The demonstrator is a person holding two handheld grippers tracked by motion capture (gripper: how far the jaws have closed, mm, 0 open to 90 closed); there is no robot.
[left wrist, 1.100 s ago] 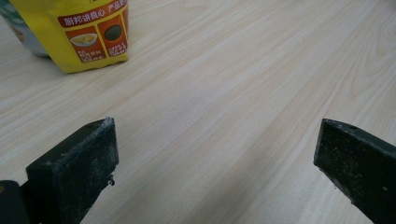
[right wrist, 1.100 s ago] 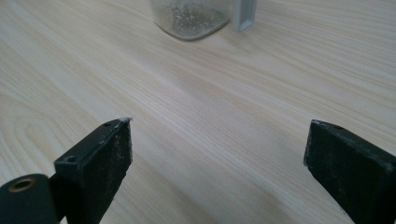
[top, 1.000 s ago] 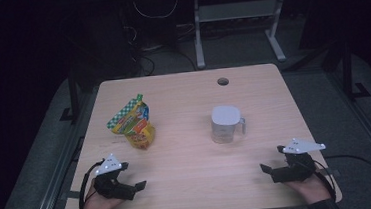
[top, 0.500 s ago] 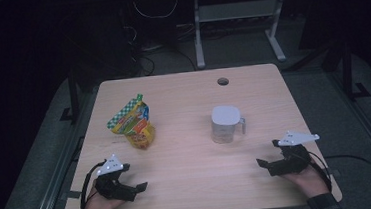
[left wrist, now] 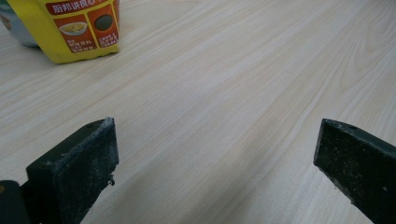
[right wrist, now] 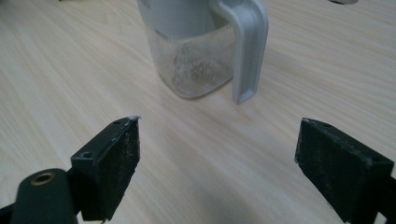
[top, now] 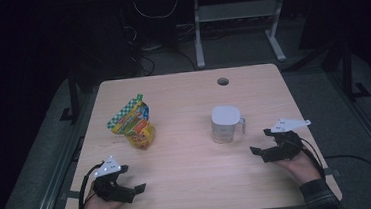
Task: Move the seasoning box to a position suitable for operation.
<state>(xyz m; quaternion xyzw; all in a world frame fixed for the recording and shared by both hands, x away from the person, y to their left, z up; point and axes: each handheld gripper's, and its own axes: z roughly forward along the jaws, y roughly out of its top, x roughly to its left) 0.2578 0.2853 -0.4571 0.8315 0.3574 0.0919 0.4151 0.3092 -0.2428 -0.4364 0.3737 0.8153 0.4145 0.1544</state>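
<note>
A yellow and green snack bag (top: 132,122) stands left of the table's middle; its yellow lower part (left wrist: 74,28) shows at the top left of the left gripper view. A clear plastic jug (top: 225,124) with a white lid and handle stands right of middle, handle to the right. In the right gripper view the jug (right wrist: 201,51) is close ahead, with grains in its bottom. My left gripper (top: 139,188) rests near the front edge, open and empty (left wrist: 217,140). To the right of the jug my right gripper (top: 255,151) is open and empty (right wrist: 217,140).
The light wooden table (top: 189,179) has a round cable hole (top: 223,81) near its far edge. Bare wood lies between the two grippers. A white desk frame (top: 236,15) and cables stand on the dark floor behind.
My right gripper has moved forward and a little left, closer to the jug. The left gripper has hardly moved.
</note>
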